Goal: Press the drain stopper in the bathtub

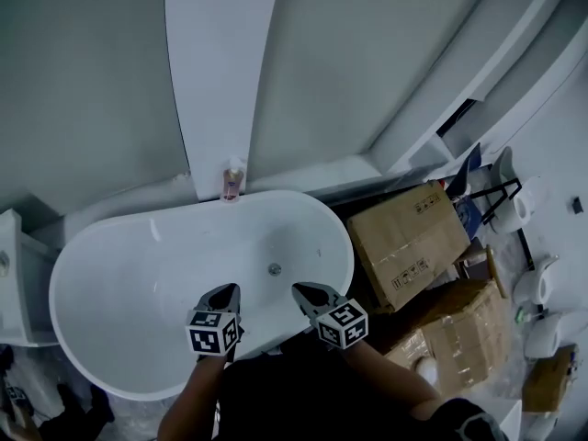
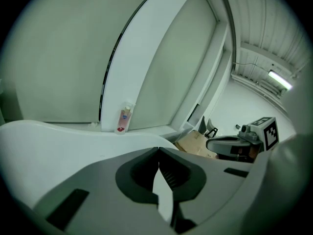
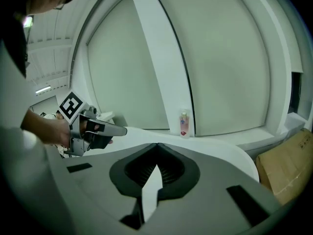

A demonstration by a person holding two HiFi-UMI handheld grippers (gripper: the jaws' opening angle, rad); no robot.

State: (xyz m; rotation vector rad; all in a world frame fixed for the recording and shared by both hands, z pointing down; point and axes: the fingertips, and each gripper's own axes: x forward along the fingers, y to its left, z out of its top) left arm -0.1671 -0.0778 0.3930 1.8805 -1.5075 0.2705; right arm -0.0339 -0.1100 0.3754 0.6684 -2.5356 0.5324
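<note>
Item: you hold left gripper (image 1: 226, 291) and right gripper (image 1: 305, 291) clenched, empty, over the bathtub (image 1: 129, 278), probably as blunt tips for the drain stopper (image 1: 274, 268).

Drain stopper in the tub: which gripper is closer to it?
Right, slightly. The right gripper hangs just right of the drain stopper, the left gripper farther to its left.

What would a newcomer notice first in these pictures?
A large white oval bathtub fills the middle of the head view, with a small round drain stopper on its floor. The left tool and the right tool hang side by side over its near rim, both shut and empty. A small pink bottle stands at the far rim, and brown cardboard boxes lie beside the tub at the view's right.
</note>
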